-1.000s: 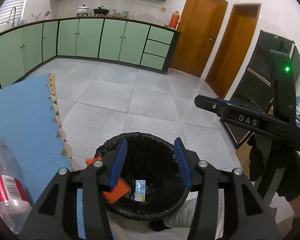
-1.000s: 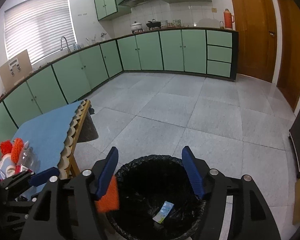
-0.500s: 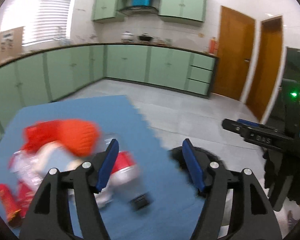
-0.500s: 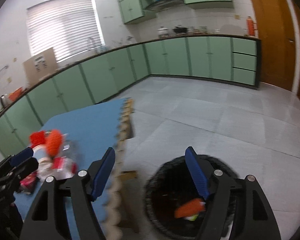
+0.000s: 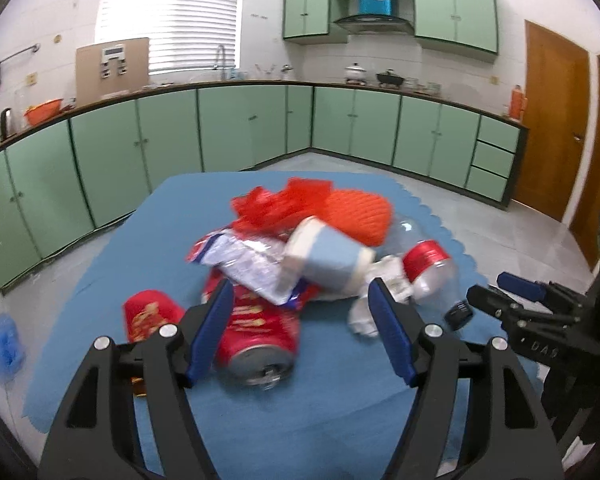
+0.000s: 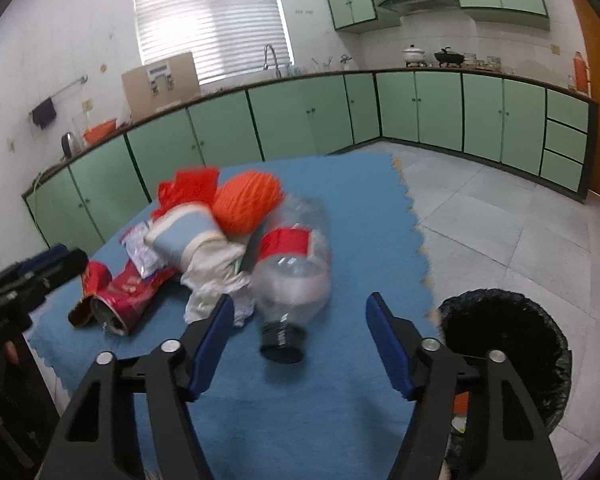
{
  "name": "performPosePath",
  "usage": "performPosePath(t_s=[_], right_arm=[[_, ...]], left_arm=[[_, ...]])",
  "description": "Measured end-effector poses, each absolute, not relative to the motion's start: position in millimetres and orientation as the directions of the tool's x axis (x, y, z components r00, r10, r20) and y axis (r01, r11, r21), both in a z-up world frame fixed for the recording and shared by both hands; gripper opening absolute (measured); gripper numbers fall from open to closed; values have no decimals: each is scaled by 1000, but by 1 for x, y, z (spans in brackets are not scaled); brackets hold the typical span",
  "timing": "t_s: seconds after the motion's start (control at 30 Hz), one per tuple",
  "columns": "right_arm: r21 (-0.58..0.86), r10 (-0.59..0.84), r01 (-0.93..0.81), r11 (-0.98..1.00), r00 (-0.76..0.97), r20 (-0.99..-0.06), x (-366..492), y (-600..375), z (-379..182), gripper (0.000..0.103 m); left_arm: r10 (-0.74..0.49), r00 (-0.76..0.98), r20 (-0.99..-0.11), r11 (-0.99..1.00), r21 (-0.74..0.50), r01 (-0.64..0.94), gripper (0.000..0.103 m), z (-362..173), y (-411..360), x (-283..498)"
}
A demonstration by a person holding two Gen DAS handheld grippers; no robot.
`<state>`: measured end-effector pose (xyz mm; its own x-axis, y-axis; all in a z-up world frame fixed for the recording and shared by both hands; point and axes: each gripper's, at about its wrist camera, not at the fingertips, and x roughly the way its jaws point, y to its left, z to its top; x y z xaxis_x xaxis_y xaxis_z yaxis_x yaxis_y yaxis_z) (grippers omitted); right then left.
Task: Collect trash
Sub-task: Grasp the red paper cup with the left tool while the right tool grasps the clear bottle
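- The trash pile (image 5: 300, 248) is lying on the blue tabletop (image 5: 100, 280): a red tube can (image 5: 256, 336), a paper cup (image 5: 328, 256), a clear plastic bottle (image 6: 292, 272) and an orange knit ball (image 6: 248, 200).
- The left tool (image 5: 300, 332) is opening wide, empty, over the can.
- The right tool (image 6: 300, 336) is closing, nothing gripped, around the bottle's cap end.
- The black-lined bin (image 6: 508, 344) is standing just beside the tabletop.

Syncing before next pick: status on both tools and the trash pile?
Left tool opening, empty, over red can. Right tool closing, empty, plastic bottle ahead. Bin beside table. Nothing blocking.
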<state>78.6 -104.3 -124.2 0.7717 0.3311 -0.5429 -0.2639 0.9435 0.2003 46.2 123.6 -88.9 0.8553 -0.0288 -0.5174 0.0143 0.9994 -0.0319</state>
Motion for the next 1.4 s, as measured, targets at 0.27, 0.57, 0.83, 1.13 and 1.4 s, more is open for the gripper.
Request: performPosePath(t_s=[0.27, 0.57, 0.83, 1.13, 1.4], right_arm=[[151, 280, -237, 960, 760, -586, 88, -80, -140, 44], [123, 256, -229, 966, 762, -595, 92, -71, -145, 32], [93, 227, -215, 972, 769, -597, 86, -71, -144, 32], [88, 224, -215, 973, 762, -608, 87, -70, -143, 32], [80, 220, -218, 973, 757, -615, 89, -69, -146, 32]], left_arm=[[26, 850, -526, 997, -47, -60, 67, -99, 161, 40], [70, 845, -531, 992, -49, -113, 68, -109, 188, 36], [83, 817, -571, 988, -58, -141, 73, -127, 201, 38], [122, 780, -614, 980, -49, -192, 73, -144, 215, 32], [140, 781, -609, 977, -45, -209, 71, -148, 229, 39]])
